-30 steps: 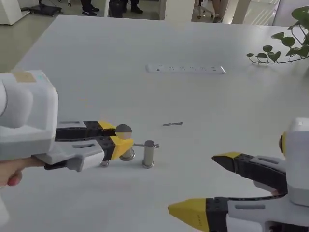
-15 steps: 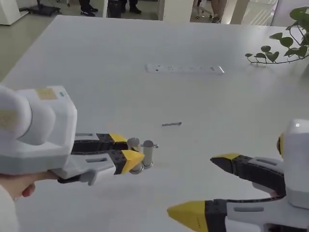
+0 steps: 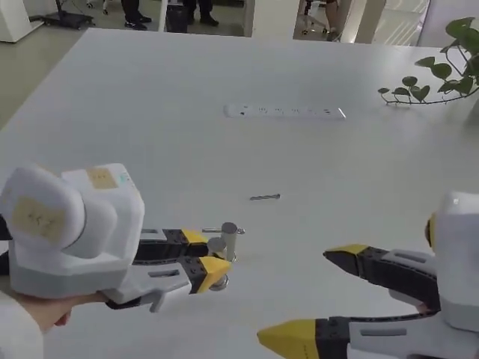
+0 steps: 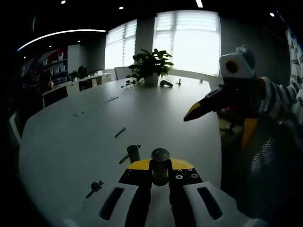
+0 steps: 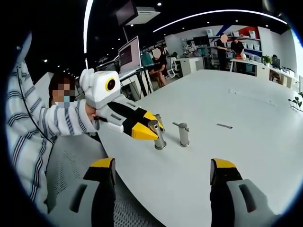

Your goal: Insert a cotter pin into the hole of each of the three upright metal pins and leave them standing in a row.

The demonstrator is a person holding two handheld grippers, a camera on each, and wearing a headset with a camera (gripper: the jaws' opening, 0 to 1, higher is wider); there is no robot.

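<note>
two grippers are over a white table (image 3: 150,134). the left gripper (image 3: 206,253) has its yellow-tipped jaws closed tight on the shaft of an upright metal pin (image 4: 160,160), whose round head stands just above the tips. in the right gripper view the foot of this pin looks to sit on the table. just beyond the left gripper's tips, a little to their left in its own view, stands a second pin (image 4: 134,152). it is close to the held one but apart from it, and a cotter pin (image 3: 212,229) sticks out sideways through the hole near its top. farther out ahead of the left gripper a loose cotter pin (image 3: 265,197) lies flat on the table, well apart from both pins. the right gripper (image 3: 307,295) hangs on the held pin's other side, jaws spread wide with nothing between them, pointing toward the left gripper's tips. well beyond both grippers a power strip (image 3: 284,111) lies on the table. a plant (image 3: 438,71) trails in past the right gripper.
</note>
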